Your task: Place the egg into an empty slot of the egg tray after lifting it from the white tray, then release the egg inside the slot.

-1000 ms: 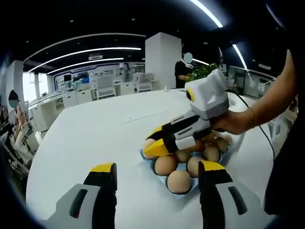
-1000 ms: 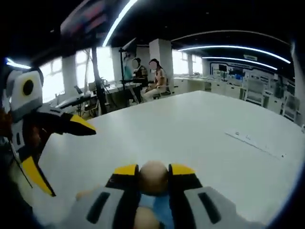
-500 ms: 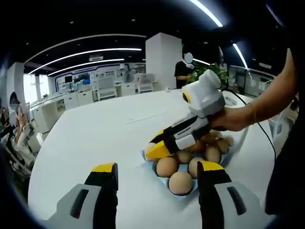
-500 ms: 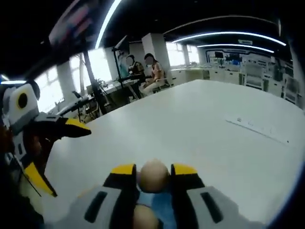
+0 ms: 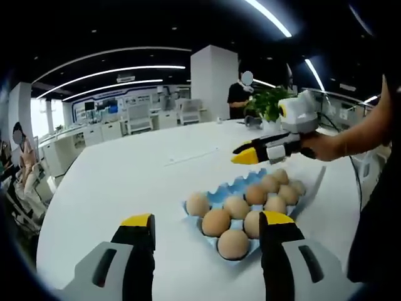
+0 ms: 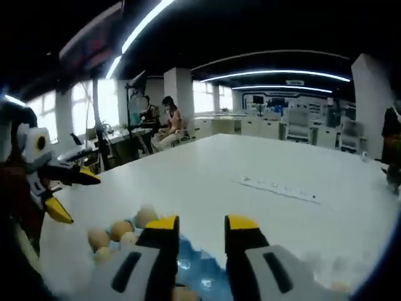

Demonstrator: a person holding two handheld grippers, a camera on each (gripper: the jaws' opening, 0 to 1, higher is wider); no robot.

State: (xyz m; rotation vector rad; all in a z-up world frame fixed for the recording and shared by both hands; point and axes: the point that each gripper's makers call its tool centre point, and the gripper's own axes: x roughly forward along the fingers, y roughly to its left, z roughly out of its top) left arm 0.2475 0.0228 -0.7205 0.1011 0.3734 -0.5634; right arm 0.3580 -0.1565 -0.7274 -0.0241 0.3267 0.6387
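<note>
Right gripper (image 5: 241, 155) jaws parted, raised well above egg tray (image 5: 220, 195).

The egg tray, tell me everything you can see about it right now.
The egg tray is a light blue moulded tray, thin plastic or pulp by its look, lying flat on the white table. Nine brown eggs sit in its cups, with at least one blue cup bare at the far edge. The right tool hangs above it, touching nothing.

Egg tray (image 6: 194, 266) partly hidden behind right tongs (image 6: 202, 226).
</note>
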